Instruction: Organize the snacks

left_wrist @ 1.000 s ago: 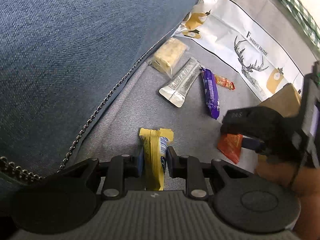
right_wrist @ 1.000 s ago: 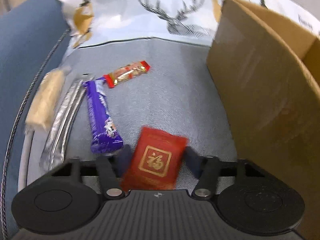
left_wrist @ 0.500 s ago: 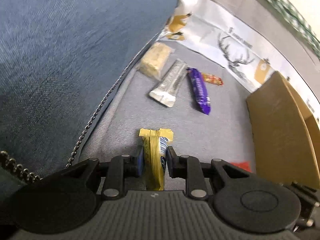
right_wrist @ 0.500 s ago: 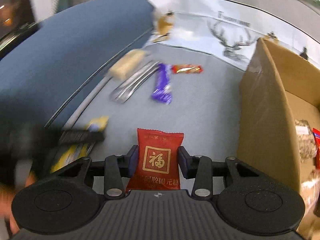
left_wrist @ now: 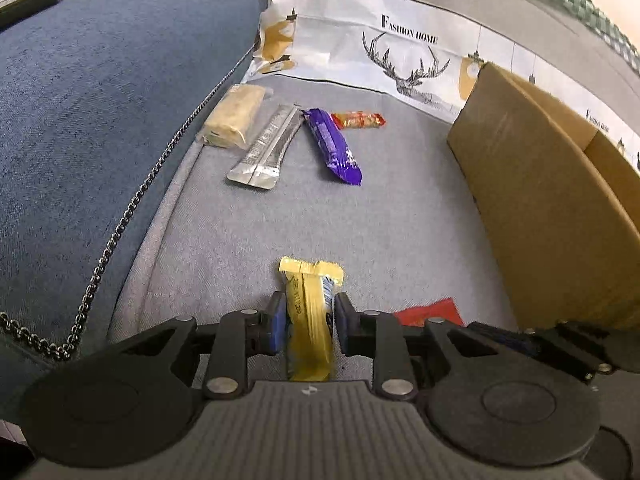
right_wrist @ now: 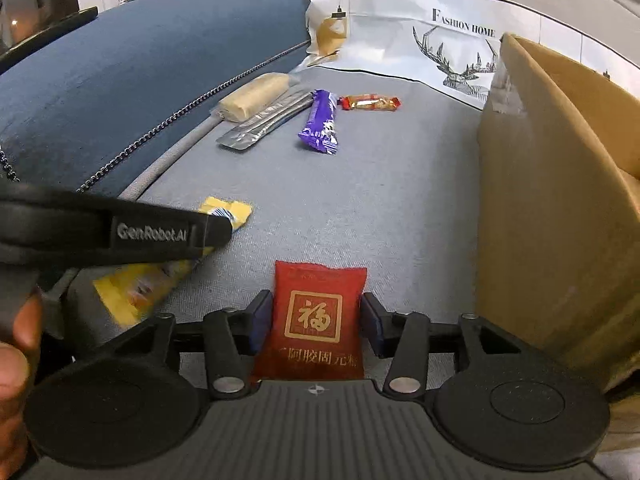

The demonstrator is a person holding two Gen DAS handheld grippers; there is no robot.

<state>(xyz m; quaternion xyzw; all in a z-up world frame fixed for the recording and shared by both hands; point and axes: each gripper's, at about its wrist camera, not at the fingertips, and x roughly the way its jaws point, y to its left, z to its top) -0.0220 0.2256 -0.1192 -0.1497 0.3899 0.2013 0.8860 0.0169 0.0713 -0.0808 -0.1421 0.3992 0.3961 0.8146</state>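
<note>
My left gripper [left_wrist: 310, 312] holds a yellow snack bar [left_wrist: 310, 320] upright between its pads just above the grey seat [left_wrist: 380, 232]; its jaws are opening, and the pads still touch the bar. My right gripper [right_wrist: 318, 308] has a red packet with a gold character [right_wrist: 316, 320] between its pads. Those jaws are opening too, and the pads still meet the packet's sides. An open cardboard box [right_wrist: 540, 200] stands close on the right of both grippers. In the right wrist view, the left gripper's finger [right_wrist: 160, 232] crosses over the yellow bar [right_wrist: 136, 288].
Further back on the seat lie a beige wafer pack [left_wrist: 236, 120], a silver stick pack [left_wrist: 268, 148], a purple bar [left_wrist: 332, 144] and a small red-orange candy [left_wrist: 358, 120]. A blue cushion with a metal chain [left_wrist: 132, 208] rises on the left. White deer-print cloth [left_wrist: 400, 52] hangs behind.
Both grippers have pulled back from the loose snacks and swung toward the cardboard box, each carrying its snack. The right jaws stand slightly wider around the red packet.
</note>
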